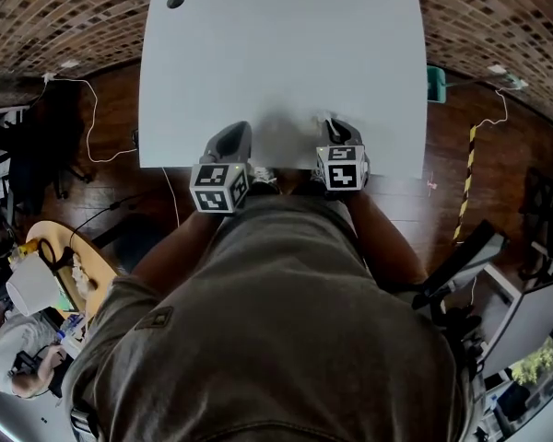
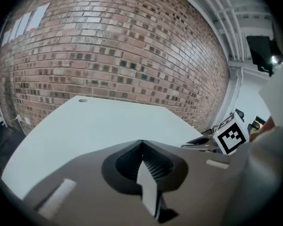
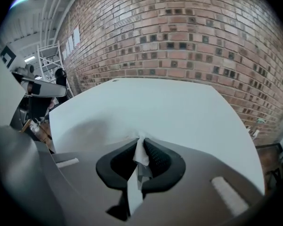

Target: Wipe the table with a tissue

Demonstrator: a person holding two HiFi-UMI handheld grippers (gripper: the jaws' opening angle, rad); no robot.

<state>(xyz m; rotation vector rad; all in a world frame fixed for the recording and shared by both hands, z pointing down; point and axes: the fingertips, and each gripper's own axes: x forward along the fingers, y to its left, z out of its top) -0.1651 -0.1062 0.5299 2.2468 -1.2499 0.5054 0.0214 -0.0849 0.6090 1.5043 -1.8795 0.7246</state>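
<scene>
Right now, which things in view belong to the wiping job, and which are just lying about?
In the job:
table
tissue, pinched in the shut jaws of the right gripper

Just there:
left gripper, shut and empty
teal object by the table's right edge
round wooden table at the left

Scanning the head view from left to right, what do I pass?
Thin white cable → left gripper → right gripper, shut on a white tissue → small teal object → yellow-and-black striped strip.
</scene>
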